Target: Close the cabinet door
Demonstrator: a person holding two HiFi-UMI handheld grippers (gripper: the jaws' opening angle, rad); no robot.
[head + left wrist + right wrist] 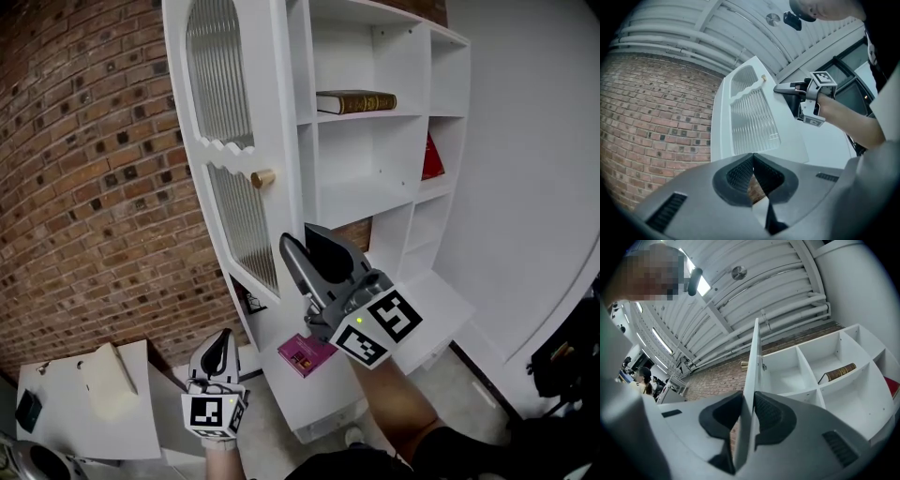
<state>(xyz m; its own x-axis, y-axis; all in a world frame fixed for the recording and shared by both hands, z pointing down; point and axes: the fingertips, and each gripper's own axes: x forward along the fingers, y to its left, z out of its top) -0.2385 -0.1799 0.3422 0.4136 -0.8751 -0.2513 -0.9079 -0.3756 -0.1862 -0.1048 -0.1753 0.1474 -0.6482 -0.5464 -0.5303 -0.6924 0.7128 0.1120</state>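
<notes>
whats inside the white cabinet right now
A brown book lies flat on an upper shelf, a red book sits in the right column, and a pink book lies low down. The open door and right gripper cover other parts.

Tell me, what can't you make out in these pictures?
- Brown book, head view: spine lettering too small.
- Red item, head view: partly behind the shelf divider.
- Pink box, head view: partly covered by the right tool.
- Cabinet top, head view: cut off by the frame edge.
</notes>
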